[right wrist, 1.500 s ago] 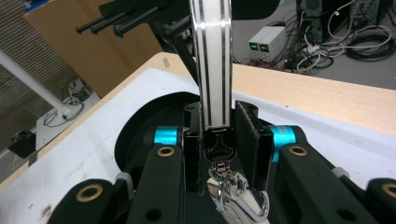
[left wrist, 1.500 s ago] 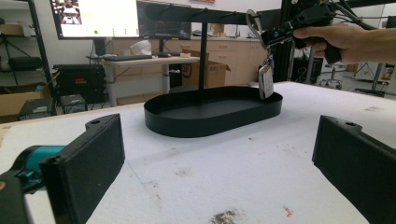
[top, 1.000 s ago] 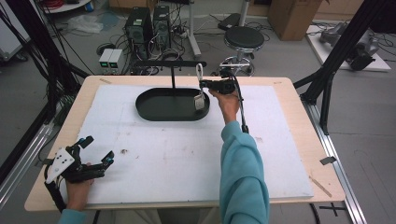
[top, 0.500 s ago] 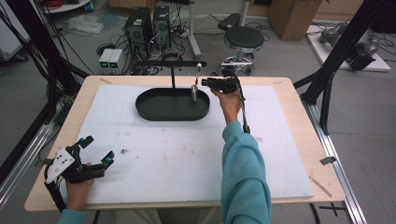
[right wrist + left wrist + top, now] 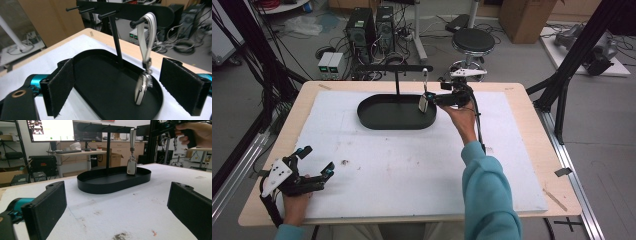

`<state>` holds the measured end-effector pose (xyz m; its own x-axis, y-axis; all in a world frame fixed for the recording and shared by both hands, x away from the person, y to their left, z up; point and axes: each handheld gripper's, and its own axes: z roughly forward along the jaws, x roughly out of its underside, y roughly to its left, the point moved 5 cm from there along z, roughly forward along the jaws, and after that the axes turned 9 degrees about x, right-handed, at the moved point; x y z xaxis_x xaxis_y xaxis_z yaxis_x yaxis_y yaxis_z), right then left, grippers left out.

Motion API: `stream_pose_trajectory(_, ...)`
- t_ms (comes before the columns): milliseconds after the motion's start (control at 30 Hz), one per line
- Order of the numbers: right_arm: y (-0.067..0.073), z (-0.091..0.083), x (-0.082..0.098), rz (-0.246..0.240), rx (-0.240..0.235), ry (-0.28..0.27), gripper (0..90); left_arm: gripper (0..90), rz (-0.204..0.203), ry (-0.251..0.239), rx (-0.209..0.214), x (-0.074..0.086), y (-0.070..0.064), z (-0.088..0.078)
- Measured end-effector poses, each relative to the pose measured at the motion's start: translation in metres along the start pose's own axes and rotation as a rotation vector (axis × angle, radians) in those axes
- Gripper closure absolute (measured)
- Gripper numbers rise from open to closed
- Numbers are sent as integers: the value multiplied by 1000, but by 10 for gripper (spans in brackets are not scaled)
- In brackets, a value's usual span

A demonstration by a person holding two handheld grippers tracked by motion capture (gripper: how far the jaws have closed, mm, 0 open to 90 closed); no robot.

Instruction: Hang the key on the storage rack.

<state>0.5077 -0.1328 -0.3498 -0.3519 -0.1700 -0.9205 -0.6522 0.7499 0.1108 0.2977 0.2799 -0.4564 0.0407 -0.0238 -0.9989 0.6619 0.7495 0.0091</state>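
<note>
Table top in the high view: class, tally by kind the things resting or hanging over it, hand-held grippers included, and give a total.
Black oval tray with hanging rack: 1
Key fob on a grey strap: 1
Hand-held grippers: 2, left and right
Total: 4

– how many things are seen on the table?
– one black tray, one rack with four pegs, one key fob, and two grippers are counted.

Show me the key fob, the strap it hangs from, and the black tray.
key fob [image 5: 141, 88], right gripper view, its silver body
strap [image 5: 147, 35], right gripper view, the loop's right band
black tray [image 5: 368, 119], high view, its left rim
</note>
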Motion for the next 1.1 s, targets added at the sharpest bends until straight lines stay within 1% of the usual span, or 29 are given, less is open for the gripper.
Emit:
stream_pose_trajectory(133,2,-27,7,-33,-10,-65,114,28,0,0,0,0,0,0)
stream_pose_trajectory(167,2,-34,10,-37,-6,-71,113,28,0,0,0,0,0,0)
stream_pose_trajectory(233,2,-50,16,-65,7,-105,102,28,0,0,0,0,0,0)
stream_pose_trajectory(300,2,-68,25,-83,14,-138,101,28,3,0,0,0,0,0)
stream_pose_trajectory(333,2,-74,28,-84,10,-151,100,28,2,0,-1,0,0,0)
stream_pose_trajectory(367,2,-82,33,-85,12,-165,82,28,4,1,1,0,0,0)
stream_pose_trajectory(400,2,-91,38,-98,18,-192,22,28,6,2,1,0,0,0)
stream_pose_trajectory(433,2,-96,42,-106,18,-206,13,28,6,4,1,0,0,0)
stream_pose_trajectory(467,3,-103,47,-108,18,-216,12,28,2,2,0,0,0,0)
stream_pose_trajectory(533,4,-116,58,-113,36,-229,12,28,-2,1,-1,0,0,0)
stream_pose_trajectory(633,7,-133,74,-133,41,-287,12,28,7,3,0,0,-1,0)
stream_pose_trajectory(700,8,-141,84,-130,38,-311,11,28,8,4,0,0,-1,0)
stream_pose_trajectory(800,10,-151,104,-121,45,-341,7,28,10,4,0,0,-1,0)
stream_pose_trajectory(867,9,-155,119,-129,49,-352,7,28,9,4,0,0,-1,0)
stream_pose_trajectory(900,9,-157,126,-117,53,-348,7,28,9,4,0,0,-1,0)
stream_pose_trajectory(1000,5,-162,144,-111,88,-376,7,28,9,4,0,0,-1,0)
stream_pose_trajectory(1033,4,-164,150,-103,103,-376,7,28,9,4,0,0,-1,0)
stream_pose_trajectory(1067,1,-165,154,-109,126,-377,7,28,9,3,0,0,-1,0)
stream_pose_trajectory(1100,-1,-166,160,-114,157,-365,6,28,11,4,0,0,-1,0)
